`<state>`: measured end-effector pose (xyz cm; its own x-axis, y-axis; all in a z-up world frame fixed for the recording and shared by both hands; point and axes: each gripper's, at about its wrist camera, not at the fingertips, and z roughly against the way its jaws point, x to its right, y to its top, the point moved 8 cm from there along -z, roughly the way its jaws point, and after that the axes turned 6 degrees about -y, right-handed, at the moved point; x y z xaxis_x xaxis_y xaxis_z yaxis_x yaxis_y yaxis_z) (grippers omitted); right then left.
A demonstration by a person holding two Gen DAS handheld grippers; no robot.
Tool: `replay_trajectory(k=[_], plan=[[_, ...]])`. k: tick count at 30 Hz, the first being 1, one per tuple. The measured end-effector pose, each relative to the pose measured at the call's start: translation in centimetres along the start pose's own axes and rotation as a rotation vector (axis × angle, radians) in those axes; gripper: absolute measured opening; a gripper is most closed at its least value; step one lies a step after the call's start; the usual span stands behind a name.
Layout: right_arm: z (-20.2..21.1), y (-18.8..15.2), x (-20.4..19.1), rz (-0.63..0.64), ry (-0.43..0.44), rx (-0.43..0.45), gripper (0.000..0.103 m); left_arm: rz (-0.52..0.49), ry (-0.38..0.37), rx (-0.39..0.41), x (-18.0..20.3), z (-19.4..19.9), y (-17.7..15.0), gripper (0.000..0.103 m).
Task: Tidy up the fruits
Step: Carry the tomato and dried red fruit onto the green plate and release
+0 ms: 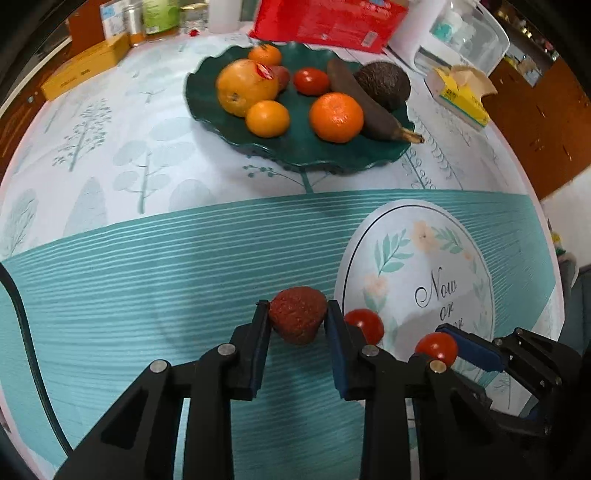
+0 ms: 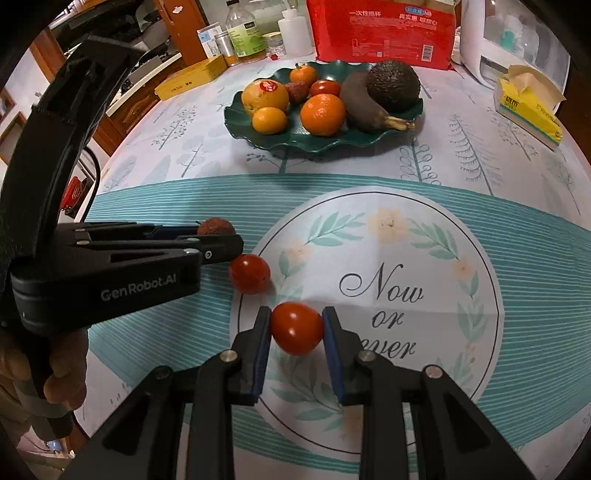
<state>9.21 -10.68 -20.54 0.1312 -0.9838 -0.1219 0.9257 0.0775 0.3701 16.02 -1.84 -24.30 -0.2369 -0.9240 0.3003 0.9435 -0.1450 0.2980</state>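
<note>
Lettering reading "Now or ...ever" is printed in a round floral medallion (image 2: 369, 317) on the teal-striped cloth (image 1: 147, 280) that covers the bench. The left claw (image 1: 297, 318) is pinched on a rough, reddish-brown lychee (image 1: 297, 314), its blue pads pressed to both sides of the fruit just above the cloth. On the side of this claw, in the right wrist view, "GenRobot.AI" is read in pale letters, and a hand (image 2: 62, 365) is seen wrapped around its handle. The right claw (image 2: 297, 328) is pinched on a small tomato (image 2: 297, 328) over the medallion's left part. A second tomato (image 2: 249, 273) lies loose on the cloth between the two claws, at the medallion's edge.

Farther back, a dark green wavy plate (image 2: 295, 142) is loaded with an orange (image 2: 265, 96) bearing a red sticker, three mandarins, a tomato, a lychee, a darkened banana (image 2: 364, 107) and an avocado (image 2: 394, 85). Behind the plate a red pack (image 2: 384, 29) with Chinese print and a barcode is stood. A yellow tissue box (image 2: 528, 110) is set to the right and a flat yellow box (image 2: 190, 77) to the left; their print is too small to be read.
</note>
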Motion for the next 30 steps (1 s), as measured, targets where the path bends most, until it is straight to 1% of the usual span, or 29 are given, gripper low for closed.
replay_trajectory(k=[5, 8, 10, 12, 15, 17, 20, 22, 26, 28, 30], plan=[[1.8, 0.9, -0.1, 0.016, 0.018, 0.031, 0.027, -0.008, 0.014, 0.063, 0.4, 3.9, 0.2, 0.027], [3.7, 2.4, -0.1, 0.038, 0.024, 0.068, 0.027, -0.023, 0.028, 0.099, 1.3, 6.2, 1.2, 0.027], [5.3, 4.0, 0.0, 0.053, 0.032, 0.096, 0.027, -0.040, 0.044, 0.131, 1.7, 8.8, 2.3, 0.027], [7.4, 6.2, 0.1, 0.068, 0.037, 0.129, 0.027, -0.054, 0.062, 0.159, 1.7, 11.1, 3.4, 0.027], [10.9, 10.0, 0.4, 0.086, 0.046, 0.187, 0.027, -0.066, 0.082, 0.210, 2.3, 15.0, 6.1, 0.027], [13.3, 12.8, 0.4, 0.095, 0.055, 0.221, 0.027, -0.080, 0.099, 0.249, 2.7, 17.5, 8.5, 0.027], [17.0, 17.4, 1.0, 0.096, 0.055, 0.280, 0.027, -0.113, 0.146, 0.300, 3.5, 21.0, 11.8, 0.027], [19.3, 20.5, 1.4, 0.096, 0.051, 0.316, 0.027, -0.129, 0.166, 0.326, 3.9, 22.6, 13.9, 0.027], [21.7, 25.2, 1.9, 0.105, 0.018, 0.379, 0.027, -0.151, 0.199, 0.343, 4.0, 24.1, 17.0, 0.028], [21.8, 26.6, 2.1, 0.100, 0.010, 0.387, 0.027, -0.154, 0.203, 0.334, 3.9, 23.5, 18.3, 0.028], [20.9, 27.9, 2.3, 0.095, 0.006, 0.381, 0.027, -0.149, 0.198, 0.316, 3.4, 22.1, 19.7, 0.028]])
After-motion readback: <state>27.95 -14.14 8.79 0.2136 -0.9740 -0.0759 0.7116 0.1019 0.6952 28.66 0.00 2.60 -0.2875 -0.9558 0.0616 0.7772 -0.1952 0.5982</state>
